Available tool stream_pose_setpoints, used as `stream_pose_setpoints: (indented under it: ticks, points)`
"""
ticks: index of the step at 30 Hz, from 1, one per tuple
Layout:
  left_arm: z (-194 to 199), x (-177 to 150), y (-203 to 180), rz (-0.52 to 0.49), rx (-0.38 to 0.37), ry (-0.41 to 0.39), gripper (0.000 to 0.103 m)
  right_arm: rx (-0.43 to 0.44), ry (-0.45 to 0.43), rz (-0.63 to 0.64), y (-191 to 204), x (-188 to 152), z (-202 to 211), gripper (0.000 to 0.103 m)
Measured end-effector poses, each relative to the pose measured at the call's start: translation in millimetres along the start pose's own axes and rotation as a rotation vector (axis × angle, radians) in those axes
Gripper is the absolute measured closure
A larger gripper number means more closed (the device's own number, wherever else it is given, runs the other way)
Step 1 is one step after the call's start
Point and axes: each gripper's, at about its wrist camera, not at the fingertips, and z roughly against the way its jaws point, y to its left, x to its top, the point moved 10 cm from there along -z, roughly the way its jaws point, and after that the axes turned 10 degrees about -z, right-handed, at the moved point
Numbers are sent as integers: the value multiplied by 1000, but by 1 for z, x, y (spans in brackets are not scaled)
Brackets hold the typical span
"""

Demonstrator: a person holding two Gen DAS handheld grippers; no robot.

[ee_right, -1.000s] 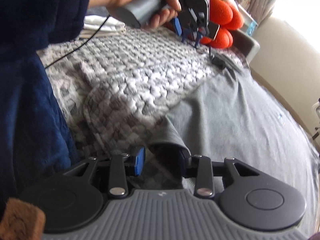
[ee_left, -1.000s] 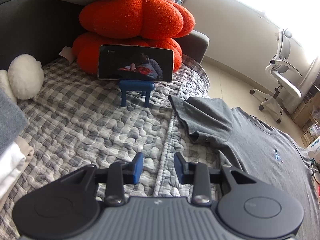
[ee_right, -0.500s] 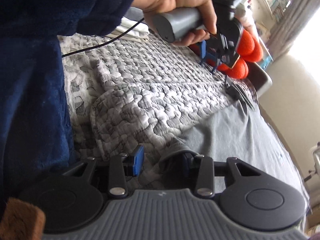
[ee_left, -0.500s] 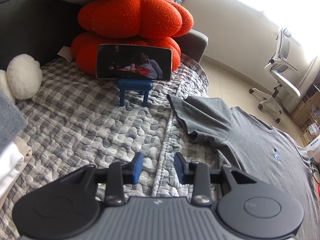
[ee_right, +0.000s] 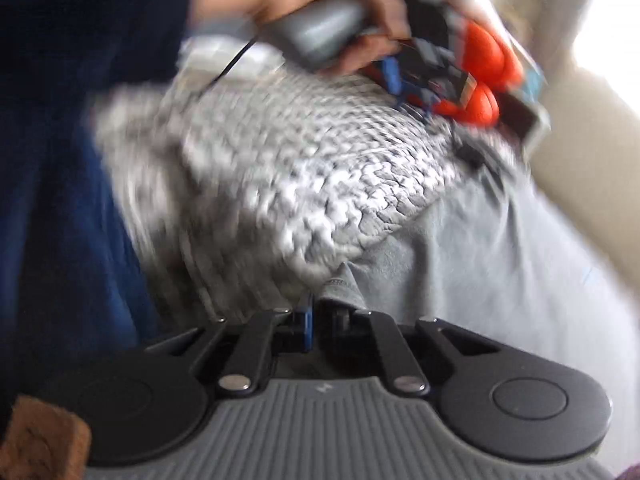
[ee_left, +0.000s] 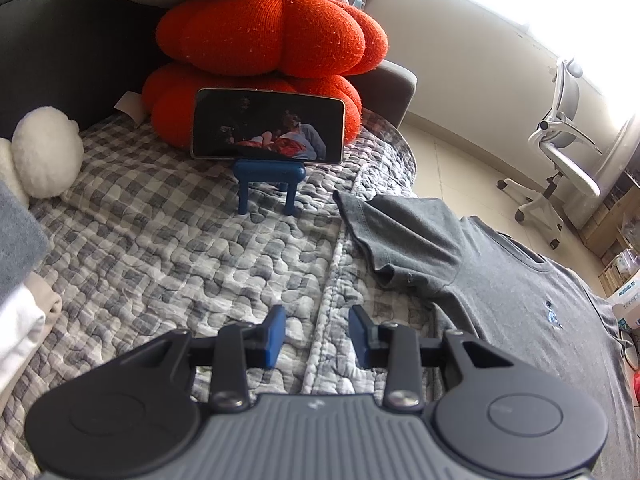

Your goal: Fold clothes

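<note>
Checked quilt [ee_left: 168, 248] under grey T-shirt [ee_left: 520, 304] (office chair [ee_left: 560, 160] beyond).

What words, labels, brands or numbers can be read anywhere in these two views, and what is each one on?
No text can be read in either view.
Grey T-shirt: small blue chest emblem, too small to tell if it holds letters.
White container at the right edge: blue print, too small and cut off.
Phone on the blue stand: a video picture, no legible caption.
Right wrist view: motion-blurred, nothing legible.

Matt gray cloth tee [ee_left: 500, 280], puckered quilt [ee_left: 180, 256]
</note>
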Motion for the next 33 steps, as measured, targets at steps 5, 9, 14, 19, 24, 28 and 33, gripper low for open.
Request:
stream_pose_setpoints:
  ticks: [5, 9, 14, 19, 24, 28, 33]
  points:
    - [0, -1, 0, 0, -1, 3, 68, 152, -4, -377, -23, 2, 3, 92]
    - [-2, -1, 2, 12, -2, 8, 68, 252, 10, -636, -39, 2, 4, 91]
    - [-1, -2, 0, -3, -3, 8, 68, 254, 54, -608, -33, -13, 4, 91]
    - [-2, -3, 0, -5, -2, 12, 68, 279, 23, -642, -36, -7, 6, 93]
    - [-3, -3, 1, 0, -1, 12, 68, 323, -13, -670, -36, -5, 11, 93]
    - [-4, -3, -2, 3, -17, 15, 68, 320, -4, -611, -34, -4, 12, 93]
    - [-12, -7, -8, 82, -111, 36, 68, 272, 29, -531, -30, -14, 6, 93]
